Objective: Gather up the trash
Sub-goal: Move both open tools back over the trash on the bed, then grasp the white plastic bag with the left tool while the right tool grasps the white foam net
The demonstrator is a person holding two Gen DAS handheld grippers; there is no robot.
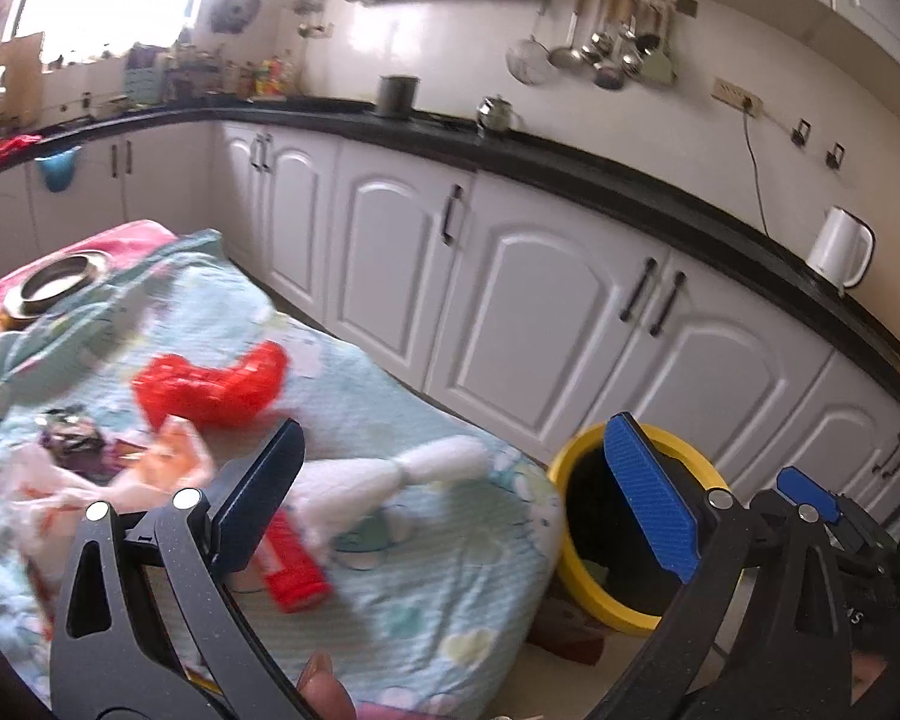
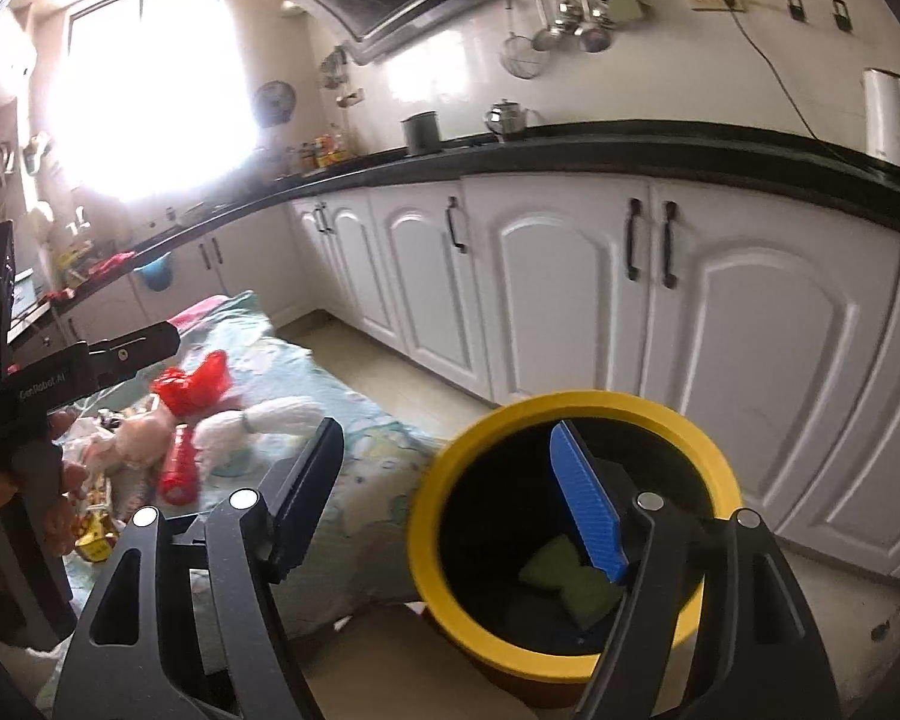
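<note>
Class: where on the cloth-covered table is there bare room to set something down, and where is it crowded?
Bare cloth: between the metal bowl and red wrapper, and the table corner beside the yellow bin. Crowded: around the white bundle and red tube.

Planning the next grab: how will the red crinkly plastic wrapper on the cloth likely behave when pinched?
The red wrapper looks crumpled and thin, so probably floppy and light. Its glossy surface may slip between pads. It lies loose on the cloth, so a push would likely slide it.

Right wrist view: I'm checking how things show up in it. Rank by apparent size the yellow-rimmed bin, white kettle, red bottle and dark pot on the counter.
1. yellow-rimmed bin, nearest the camera
2. white kettle
3. red bottle
4. dark pot, farthest away
</note>
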